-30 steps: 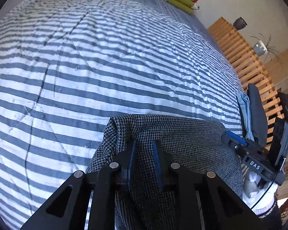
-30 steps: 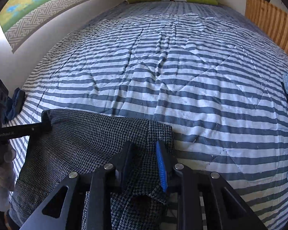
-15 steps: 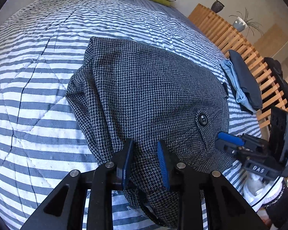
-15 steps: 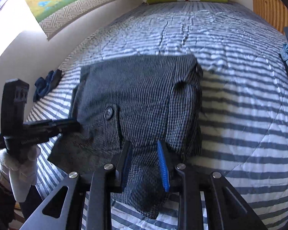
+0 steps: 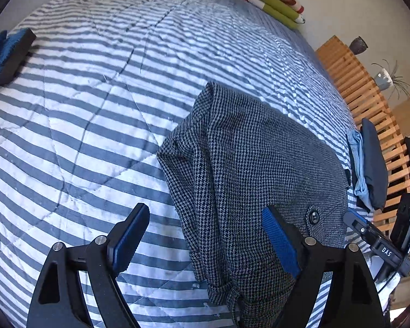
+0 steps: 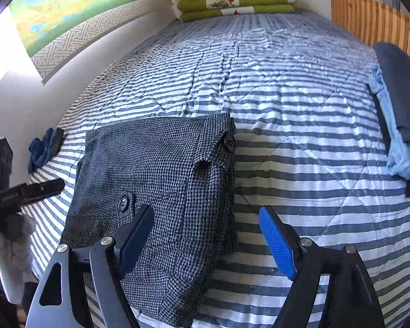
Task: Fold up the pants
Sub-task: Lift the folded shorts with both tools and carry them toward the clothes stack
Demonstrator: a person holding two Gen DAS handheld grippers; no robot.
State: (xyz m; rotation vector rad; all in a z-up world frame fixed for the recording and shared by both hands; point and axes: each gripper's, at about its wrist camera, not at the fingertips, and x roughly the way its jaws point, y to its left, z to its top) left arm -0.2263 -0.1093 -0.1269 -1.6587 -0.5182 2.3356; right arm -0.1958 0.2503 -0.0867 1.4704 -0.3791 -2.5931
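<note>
The pants (image 5: 254, 169) are laid folded on the bed (image 5: 95, 109). Both grippers' fingers, left (image 5: 205, 243) and right (image 6: 206, 243), are spread wide, nothing gripped.

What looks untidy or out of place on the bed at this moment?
The folded pants are not quite neat: in the left wrist view the near corner is bunched and the left edge is rumpled. Both the left gripper and right gripper are open, holding nothing. Nothing looks spilled or damaged on the striped bedspread.
</note>
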